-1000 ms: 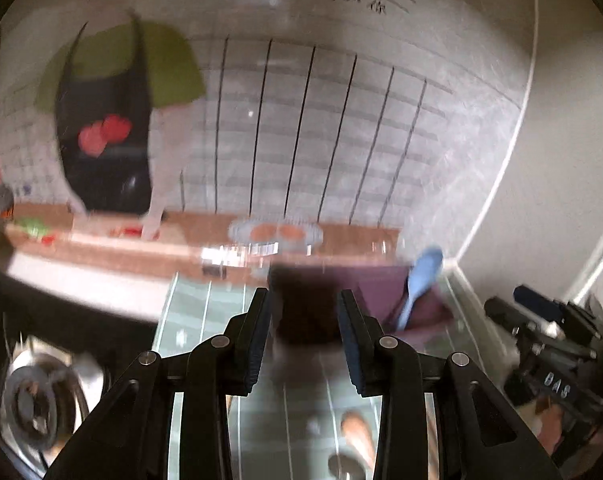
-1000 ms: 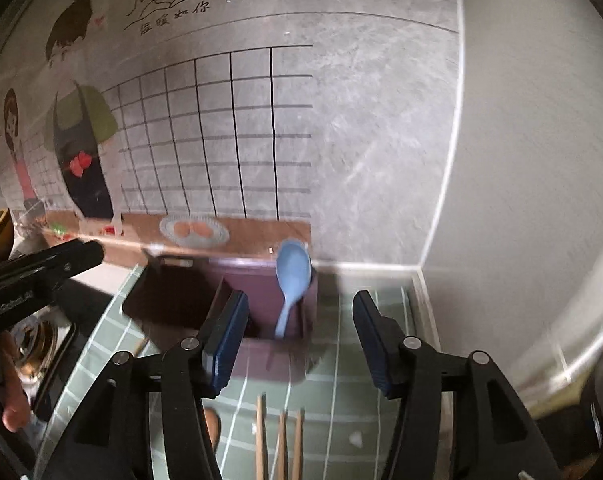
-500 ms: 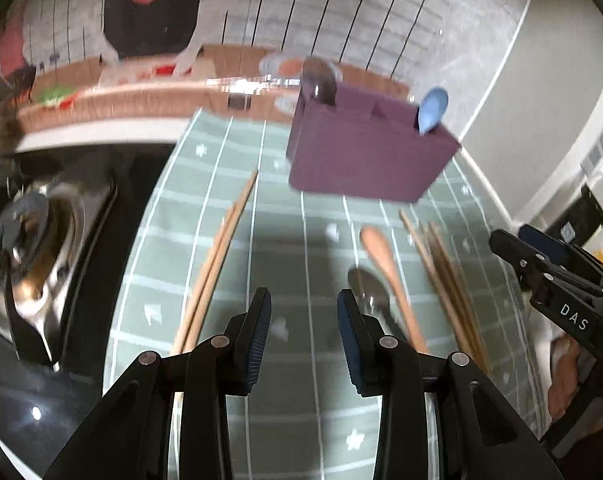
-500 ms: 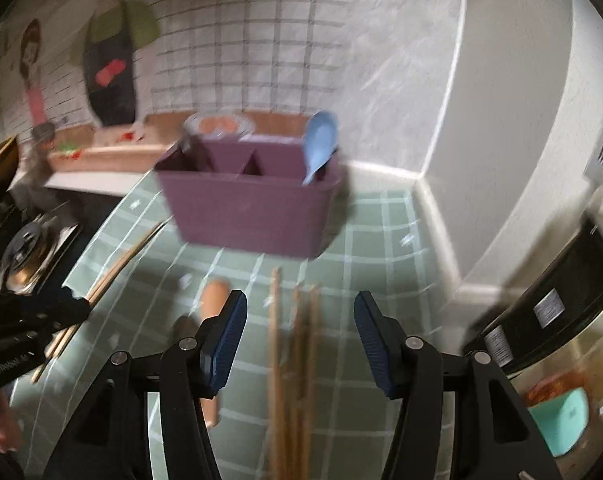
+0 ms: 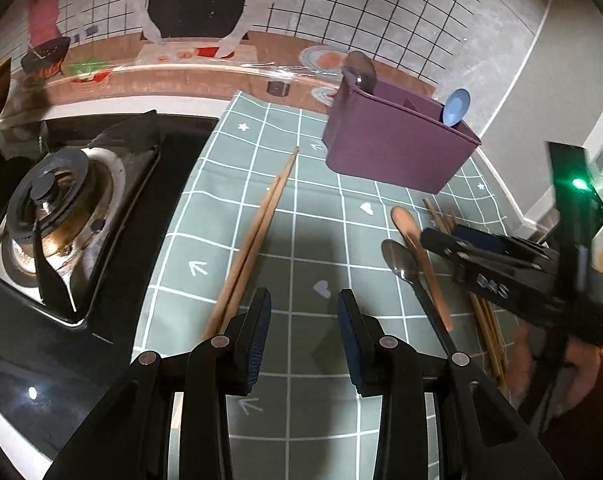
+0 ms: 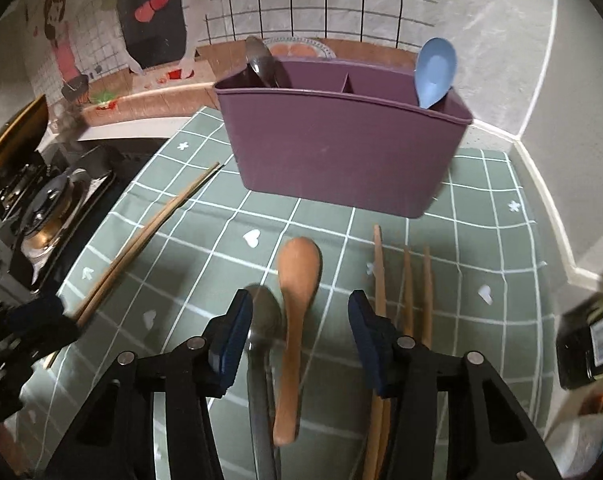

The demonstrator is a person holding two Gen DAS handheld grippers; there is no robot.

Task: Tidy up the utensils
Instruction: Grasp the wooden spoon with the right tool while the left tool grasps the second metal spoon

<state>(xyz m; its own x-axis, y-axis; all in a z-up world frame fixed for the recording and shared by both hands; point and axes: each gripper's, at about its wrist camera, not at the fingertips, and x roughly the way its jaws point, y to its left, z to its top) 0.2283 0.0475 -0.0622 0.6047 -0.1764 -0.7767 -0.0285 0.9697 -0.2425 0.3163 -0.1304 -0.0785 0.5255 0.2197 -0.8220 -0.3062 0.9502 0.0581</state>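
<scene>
Through the left view, my left gripper [image 5: 303, 334] is hovering spread and empty, chopsticks [image 5: 253, 236] at eleven o'clock, while through the right view my right gripper [image 6: 299, 334] is closing around the wooden spoon [image 6: 295, 292], not yet pinching, so I'm centring its handle, clear of the metal spoon [image 6: 263, 320], the purple caddy [image 6: 341, 152] waiting at twelve.

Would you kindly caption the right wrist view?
Right gripper, closing, straddles wooden spoon and metal spoon before purple caddy.
</scene>
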